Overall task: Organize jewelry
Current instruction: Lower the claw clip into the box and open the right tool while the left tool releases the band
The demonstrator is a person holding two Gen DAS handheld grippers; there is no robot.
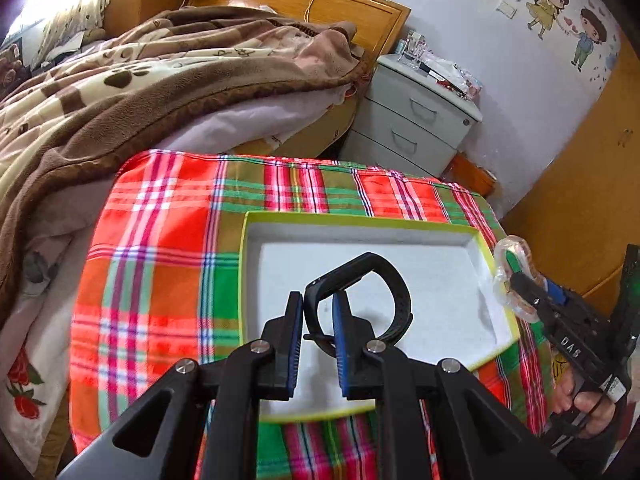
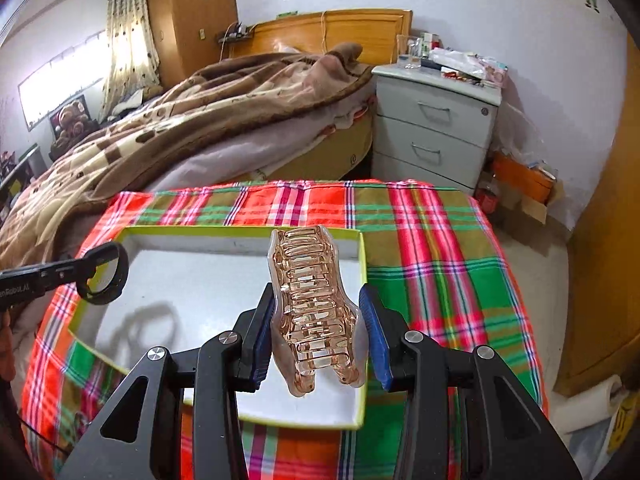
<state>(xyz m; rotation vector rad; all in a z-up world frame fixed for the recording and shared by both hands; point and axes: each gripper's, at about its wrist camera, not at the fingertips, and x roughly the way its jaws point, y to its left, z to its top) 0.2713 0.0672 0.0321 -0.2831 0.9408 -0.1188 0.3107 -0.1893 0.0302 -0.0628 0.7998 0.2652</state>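
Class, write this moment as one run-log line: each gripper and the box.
left gripper: shut on black wristband | right gripper: shut on hair claw clip | box: empty

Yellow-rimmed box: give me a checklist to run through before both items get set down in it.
1. Yellow-rimmed white-lined box is bare inside: ok.
2. Left tongs grip the black looped wristband: ok.
3. Right tongs clamp the translucent amber claw hair clip: ok.
4. Both items hang over the box: ok.
5. Box lies flat on the red-green plaid cloth: ok.
6. Height left above the lining: cannot tell.
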